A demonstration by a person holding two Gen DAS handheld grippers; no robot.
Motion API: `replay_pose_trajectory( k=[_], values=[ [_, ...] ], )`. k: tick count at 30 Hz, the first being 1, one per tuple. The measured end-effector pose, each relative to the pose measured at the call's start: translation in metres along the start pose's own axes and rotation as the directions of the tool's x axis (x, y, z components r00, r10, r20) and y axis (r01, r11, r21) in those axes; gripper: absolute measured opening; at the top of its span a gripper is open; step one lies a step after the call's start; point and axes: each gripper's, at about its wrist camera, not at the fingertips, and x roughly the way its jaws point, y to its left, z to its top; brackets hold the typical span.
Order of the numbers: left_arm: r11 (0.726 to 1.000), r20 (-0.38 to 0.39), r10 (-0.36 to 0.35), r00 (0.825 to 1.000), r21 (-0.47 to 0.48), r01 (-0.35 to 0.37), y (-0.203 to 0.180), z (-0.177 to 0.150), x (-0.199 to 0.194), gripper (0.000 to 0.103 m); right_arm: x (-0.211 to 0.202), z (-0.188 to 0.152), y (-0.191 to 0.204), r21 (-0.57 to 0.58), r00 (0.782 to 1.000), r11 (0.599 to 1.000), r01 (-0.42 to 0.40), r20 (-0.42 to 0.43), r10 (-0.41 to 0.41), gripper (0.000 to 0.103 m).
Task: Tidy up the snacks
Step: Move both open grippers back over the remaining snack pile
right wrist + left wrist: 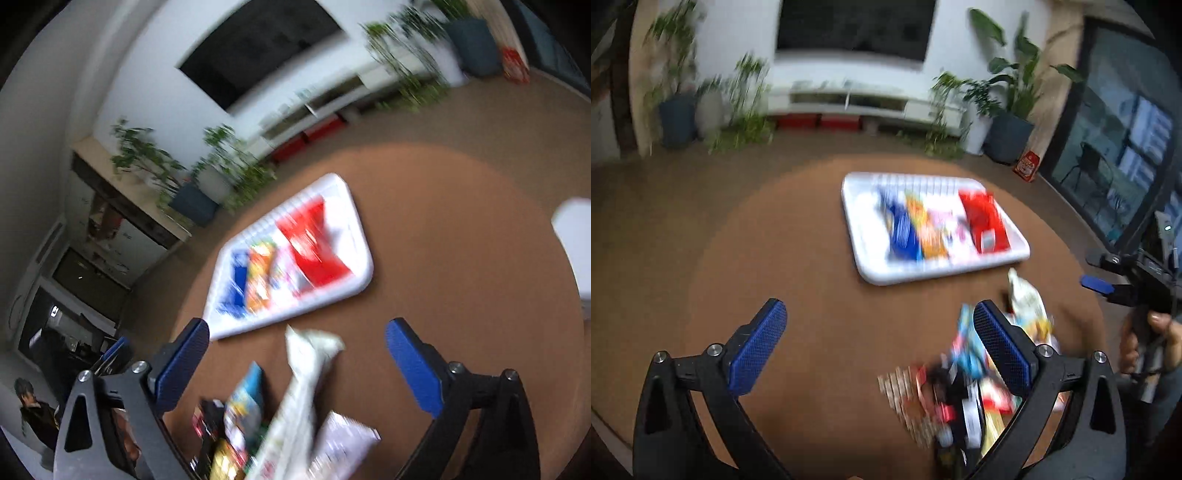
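The round brown desk (798, 236) looks matt and faintly grainy. On it, the white rectangular plastic tray (862, 266) is smooth with a soft sheen. The loose snack packets (295, 402) look like glossy film. Each black plastic claw carries blue pads (757, 347) with a fine cross-hatched texture.

1. The packets in the tray (866, 275) are smeared by blur: only blue, orange, pink and red show, and no print reads.
2. The loose snack pile (960, 391) is blurred, runs off the bottom edge, and is partly hidden behind a finger (1003, 349) of the left gripper.
3. In the right wrist view the pile (295, 413) is cut off below too.
4. A white object (576, 236) at the right edge is cropped and cannot be told.
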Motion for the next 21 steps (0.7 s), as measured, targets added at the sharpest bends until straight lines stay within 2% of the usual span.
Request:
replay_pose_trajectory(
  k=[3, 6, 8, 10, 14, 16, 17, 18, 21],
  values=[
    [0.991, -0.069, -0.054, 0.996, -0.126, 0.045, 0.015, -0.040, 0.001, 0.102, 0.001, -0.009, -0.002, 0.002, 0.999, 0.999, 0.035, -0.016, -0.035, 0.087],
    [0.990, -0.135, -0.056, 0.989, -0.138, 0.037, 0.011, -0.067, 0.007, 0.101, 0.006, -0.022, 0.002, -0.034, 0.996, 0.996, 0.077, -0.052, -0.079, 0.082],
    [0.994, -0.128, -0.055, 0.990, -0.096, 0.043, -0.002, -0.076, 0.002, 0.101, 0.011, -0.037, 0.008, -0.078, 0.990, 0.991, 0.108, -0.078, -0.114, 0.078],
    [1.000, -0.133, -0.020, 0.991, -0.005, 0.020, -0.023, -0.081, -0.003, 0.101, 0.013, -0.044, 0.012, -0.110, 0.987, 0.986, 0.129, -0.081, -0.138, 0.077],
    [0.989, -0.137, 0.031, 0.990, 0.144, -0.011, -0.059, -0.081, -0.006, 0.098, 0.013, -0.050, 0.008, -0.131, 0.983, 0.980, 0.148, -0.089, -0.160, 0.076],
    [0.983, -0.161, 0.037, 0.986, 0.181, -0.007, -0.068, -0.083, 0.000, 0.081, 0.016, -0.049, 0.007, -0.130, 0.980, 0.979, 0.156, -0.100, -0.169, 0.074],
    [0.983, -0.174, 0.034, 0.984, 0.185, -0.001, -0.071, -0.085, 0.002, 0.068, 0.016, -0.050, 0.007, -0.131, 0.980, 0.979, 0.157, -0.105, -0.171, 0.072],
    [0.984, -0.190, 0.021, 0.982, 0.180, 0.014, -0.072, -0.087, 0.006, 0.059, 0.016, -0.051, 0.007, -0.137, 0.979, 0.978, 0.158, -0.110, -0.173, 0.071],
    [0.982, -0.217, 0.009, 0.976, 0.187, 0.032, -0.074, -0.091, 0.011, 0.051, 0.019, -0.052, 0.008, -0.152, 0.976, 0.974, 0.165, -0.119, -0.184, 0.069]
  ],
)
